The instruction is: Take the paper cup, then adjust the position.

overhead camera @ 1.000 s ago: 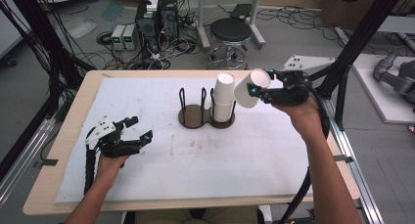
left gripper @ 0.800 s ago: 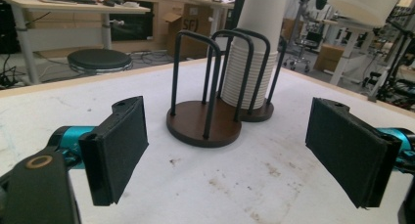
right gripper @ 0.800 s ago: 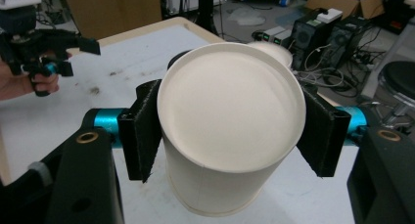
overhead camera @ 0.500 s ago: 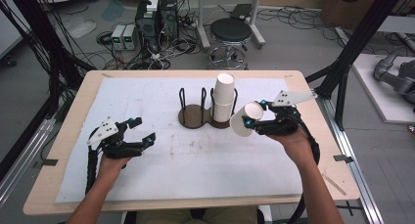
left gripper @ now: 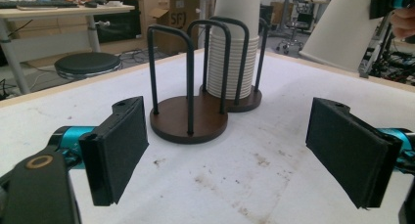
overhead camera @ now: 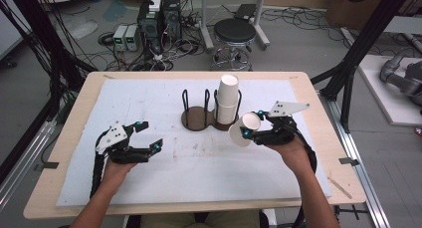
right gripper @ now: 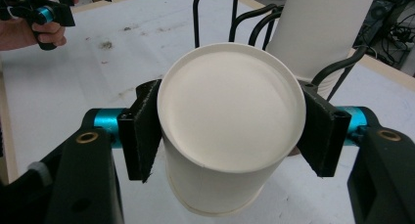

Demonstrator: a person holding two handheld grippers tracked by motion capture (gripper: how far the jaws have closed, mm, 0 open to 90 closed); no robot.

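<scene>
My right gripper (overhead camera: 253, 124) is shut on a single white paper cup (overhead camera: 242, 132), held tilted just above the table, in front and to the right of the holder. In the right gripper view the cup's (right gripper: 230, 121) flat base faces the camera between both pads. A tall stack of white cups (overhead camera: 227, 101) stands in the right bay of the dark wooden wire holder (overhead camera: 195, 117); its left bay is empty. My left gripper (overhead camera: 149, 134) hovers open over the left part of the mat, nothing between its jaws (left gripper: 230, 145), facing the holder (left gripper: 188, 119) and the stack (left gripper: 235, 53).
A stained white mat (overhead camera: 164, 98) covers most of the wooden table (overhead camera: 318, 113). Beyond the far edge are a black stool (overhead camera: 234, 31) and computer boxes (overhead camera: 159, 14) on the floor. Black frame posts (overhead camera: 353, 73) rise at the right.
My right gripper has carried the cup down and nearer, from beside the top of the stack to low in front of the holder. The left gripper has barely shifted.
</scene>
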